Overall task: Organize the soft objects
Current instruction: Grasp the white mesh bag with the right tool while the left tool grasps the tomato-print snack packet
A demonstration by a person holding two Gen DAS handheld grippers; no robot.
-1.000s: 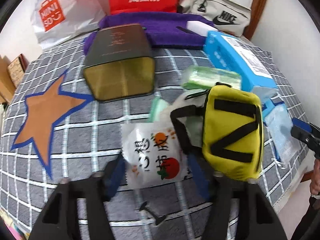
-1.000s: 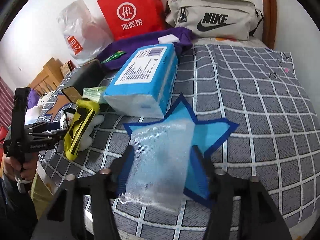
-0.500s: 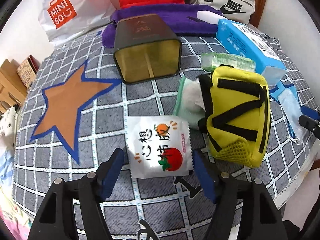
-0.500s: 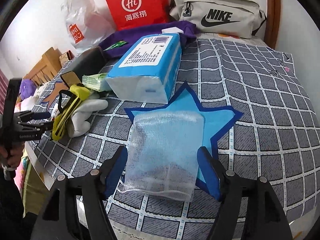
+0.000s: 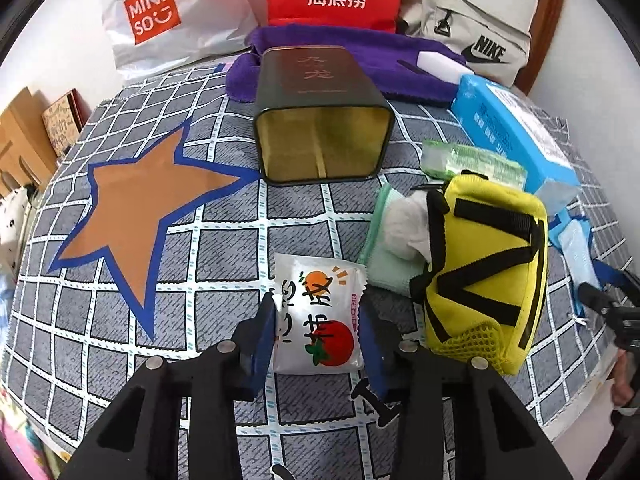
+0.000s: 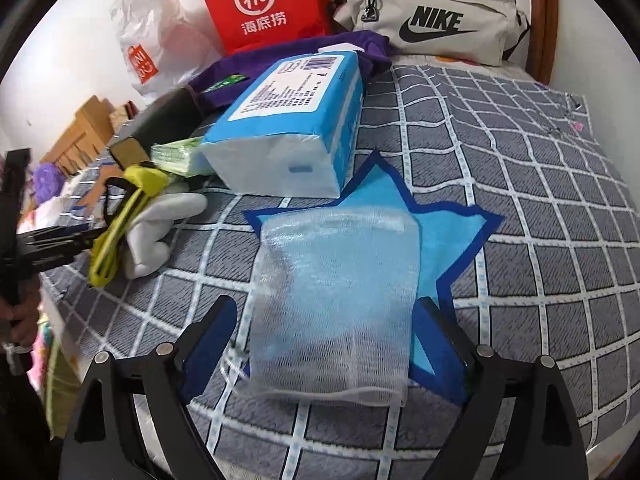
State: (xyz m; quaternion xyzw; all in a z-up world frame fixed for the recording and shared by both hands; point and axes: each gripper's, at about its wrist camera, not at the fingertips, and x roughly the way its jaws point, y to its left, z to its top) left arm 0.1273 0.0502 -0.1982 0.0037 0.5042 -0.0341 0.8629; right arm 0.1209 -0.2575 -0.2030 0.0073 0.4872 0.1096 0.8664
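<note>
Here the left tongs point(image 5: 318, 330) are closing on a white snack packet point(image 5: 320, 314) printed with a tomato and an orange, their blue pads touching its two sides on the checked bed cover point(image 5: 224, 248), beside a yellow pouch point(image 5: 486, 268). The right tongs point(image 6: 332, 344) are opening, spread clear on either side of a clear mesh bag point(image 6: 336, 300) lying across a blue star patch point(image 6: 452, 236).
</note>
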